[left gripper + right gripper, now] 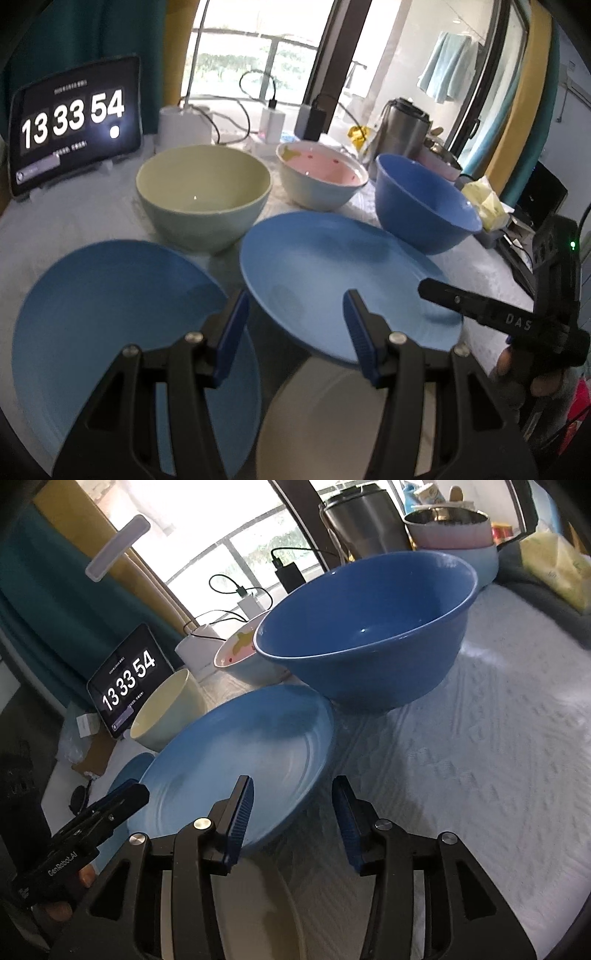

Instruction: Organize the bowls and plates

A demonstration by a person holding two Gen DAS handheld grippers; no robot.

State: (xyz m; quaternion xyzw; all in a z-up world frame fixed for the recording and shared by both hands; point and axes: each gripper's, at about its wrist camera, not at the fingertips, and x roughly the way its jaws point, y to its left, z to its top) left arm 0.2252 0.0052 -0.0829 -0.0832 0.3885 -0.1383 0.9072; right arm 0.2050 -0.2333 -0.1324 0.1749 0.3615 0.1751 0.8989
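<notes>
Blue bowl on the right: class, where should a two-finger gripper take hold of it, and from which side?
Grip the blue bowl by its thin rim, one finger inside and one outside. It stands upright and open, too wide to span. Probably come from above at its near edge, where nothing blocks the way.

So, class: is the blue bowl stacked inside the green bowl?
No, the blue bowl stands on the tablecloth, apart from the green bowl.
</notes>
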